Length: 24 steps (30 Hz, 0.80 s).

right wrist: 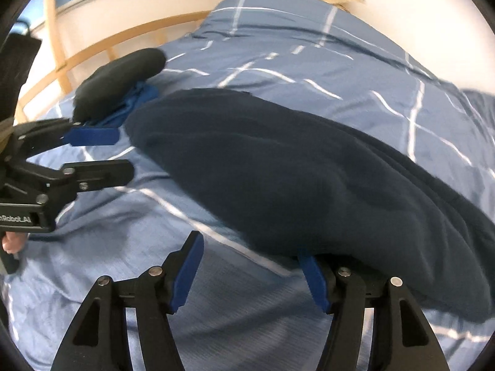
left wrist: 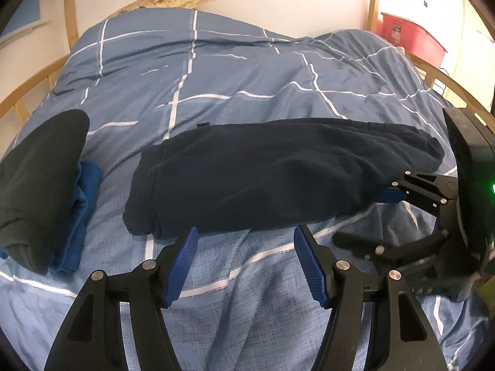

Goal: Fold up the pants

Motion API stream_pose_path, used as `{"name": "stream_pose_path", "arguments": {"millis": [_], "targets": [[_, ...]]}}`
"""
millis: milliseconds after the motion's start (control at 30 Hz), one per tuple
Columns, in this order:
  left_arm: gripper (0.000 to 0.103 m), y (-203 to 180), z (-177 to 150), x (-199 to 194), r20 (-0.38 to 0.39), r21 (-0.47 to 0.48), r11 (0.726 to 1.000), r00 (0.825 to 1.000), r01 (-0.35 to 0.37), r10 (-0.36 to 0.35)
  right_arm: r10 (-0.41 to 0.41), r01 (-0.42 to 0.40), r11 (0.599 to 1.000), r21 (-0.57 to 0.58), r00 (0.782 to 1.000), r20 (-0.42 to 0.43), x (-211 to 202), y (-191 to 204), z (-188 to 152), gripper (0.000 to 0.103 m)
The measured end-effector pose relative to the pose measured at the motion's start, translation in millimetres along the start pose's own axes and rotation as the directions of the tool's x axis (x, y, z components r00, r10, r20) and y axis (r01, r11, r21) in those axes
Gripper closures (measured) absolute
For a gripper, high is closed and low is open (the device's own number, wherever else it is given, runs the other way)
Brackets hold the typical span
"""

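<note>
Dark navy pants (left wrist: 278, 176) lie folded lengthwise across the blue checked duvet (left wrist: 216, 71); they also fill the right wrist view (right wrist: 309, 179). My left gripper (left wrist: 246, 244) is open and empty, just short of the pants' near edge; it also shows in the right wrist view (right wrist: 108, 151). My right gripper (right wrist: 250, 253) is open, its right finger (right wrist: 312, 275) tucked under the pants' near edge and its left finger free. In the left wrist view it (left wrist: 368, 216) sits at the pants' right end.
A stack of folded clothes, a dark garment (left wrist: 37, 179) on a blue one (left wrist: 83, 204), lies at the left of the bed. Wooden bed rails (right wrist: 92, 52) run along the sides. A red bin (left wrist: 411, 35) stands beyond the right side.
</note>
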<state>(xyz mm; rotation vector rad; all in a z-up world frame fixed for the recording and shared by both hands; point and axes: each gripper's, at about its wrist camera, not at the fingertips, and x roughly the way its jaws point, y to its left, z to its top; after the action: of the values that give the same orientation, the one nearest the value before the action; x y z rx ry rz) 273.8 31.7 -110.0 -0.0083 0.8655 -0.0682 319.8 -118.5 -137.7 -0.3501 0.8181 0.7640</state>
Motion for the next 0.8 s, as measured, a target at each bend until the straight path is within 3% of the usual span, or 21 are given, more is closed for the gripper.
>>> {"name": "stream_pose_path", "arguments": {"millis": [100,267,533,633,733,800], "targets": [[0.040,6,1,-3,0.008,-0.018,1.000,1.000,-0.009,0.009,-0.046,0.048,0.997,-0.059,0.998,0.037,-5,8,10,0.041],[0.039,17,5,-6,0.020,-0.049,0.999,1.000,-0.018,0.019,-0.027,0.017,0.997,0.069,0.990,0.135,-26,-23,29,0.041],[0.038,20,9,5,0.023,-0.012,0.996,0.996,-0.087,0.088,-0.050,0.052,0.998,-0.022,0.997,0.055,-7,-17,23,0.042],[0.038,25,10,12,0.011,-0.027,0.996,0.996,-0.090,0.090,-0.062,0.064,0.998,-0.019,0.996,0.067,-5,-20,31,0.042],[0.038,27,12,19,0.002,-0.036,0.996,0.997,-0.081,0.081,-0.037,0.034,0.999,0.036,0.995,0.096,-6,-32,46,0.042],[0.037,25,15,26,-0.003,-0.016,0.996,0.996,-0.087,0.087,-0.001,-0.001,0.999,0.035,0.998,0.068,-1,-38,51,0.041]]}}
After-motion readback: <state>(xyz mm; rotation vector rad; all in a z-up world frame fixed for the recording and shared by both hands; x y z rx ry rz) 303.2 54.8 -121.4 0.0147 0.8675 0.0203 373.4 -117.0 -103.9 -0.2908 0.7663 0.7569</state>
